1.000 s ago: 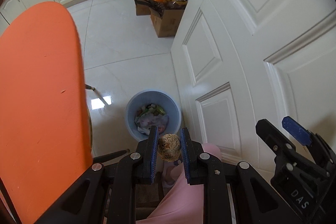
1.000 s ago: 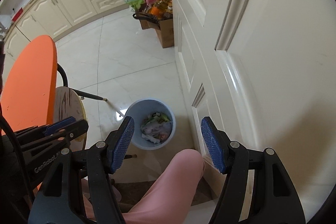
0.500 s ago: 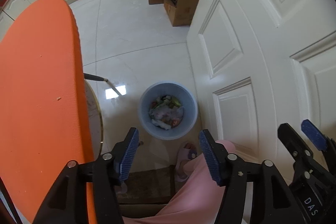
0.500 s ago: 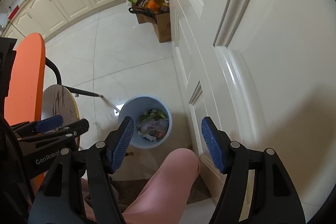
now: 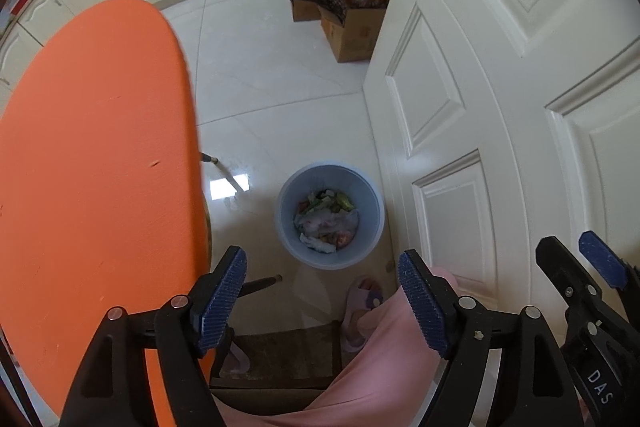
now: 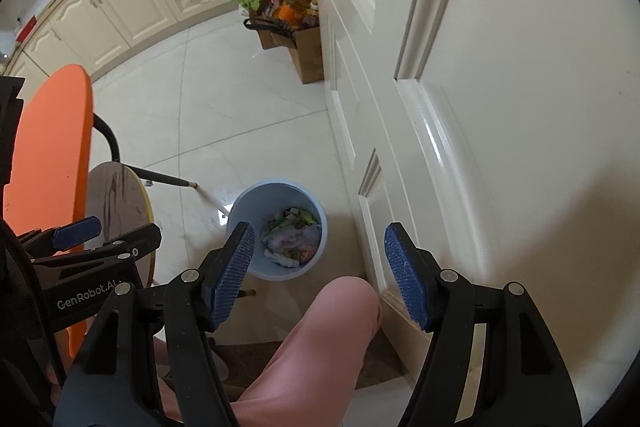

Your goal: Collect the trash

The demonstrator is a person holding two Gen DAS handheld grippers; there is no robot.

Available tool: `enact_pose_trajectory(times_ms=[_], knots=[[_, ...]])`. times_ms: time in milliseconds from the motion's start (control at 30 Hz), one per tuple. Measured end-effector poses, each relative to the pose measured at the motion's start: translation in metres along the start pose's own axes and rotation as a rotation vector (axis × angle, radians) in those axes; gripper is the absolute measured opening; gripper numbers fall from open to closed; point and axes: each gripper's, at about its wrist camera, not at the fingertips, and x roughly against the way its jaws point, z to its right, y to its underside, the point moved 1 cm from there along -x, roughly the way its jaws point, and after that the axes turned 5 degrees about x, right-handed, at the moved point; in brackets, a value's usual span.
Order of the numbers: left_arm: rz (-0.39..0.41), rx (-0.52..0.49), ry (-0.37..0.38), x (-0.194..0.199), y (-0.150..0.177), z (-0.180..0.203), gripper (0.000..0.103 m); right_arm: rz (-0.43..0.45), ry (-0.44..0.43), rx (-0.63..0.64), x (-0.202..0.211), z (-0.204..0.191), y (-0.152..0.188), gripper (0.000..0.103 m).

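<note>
The left black two-finger gripper with ribbed blue pads [image 5: 322, 301] points steeply down toward the floor. Its jaws are opening, already wide apart, with nothing between the pads. The right black two-finger gripper with the same blue pads [image 6: 320, 275] also points steeply down, just to the right of the left one; its jaws stand apart at a middling width and hold nothing. Each gripper shows at the edge of the other's view. Under both, near the person, a leg in pink cloth [image 6: 316, 347] reaches forward, and a foot in a pale purple slipper [image 5: 362, 301] rests on the floor.
</note>
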Motion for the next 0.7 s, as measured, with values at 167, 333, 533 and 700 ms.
enact_pose_trajectory(times_ms=[167,333,533,700], knots=[[0.064,0.033,0.017,0.025,0.031,-0.017,0.077,0.072,-0.068,0.016,0.017,-0.009,0.006,0.065],[0.143,0.083,-0.004,0.057,0.069,-0.034,0.077,0.129,-0.101,0.07,0.034,-0.027,0.02,0.069],[0.267,0.144,0.002,0.105,0.117,-0.053,0.081,0.227,-0.111,0.136,0.067,-0.049,0.034,0.091],[0.37,0.23,-0.069,0.134,0.163,-0.066,0.084,0.322,-0.145,0.233,0.101,-0.079,0.046,0.094]])
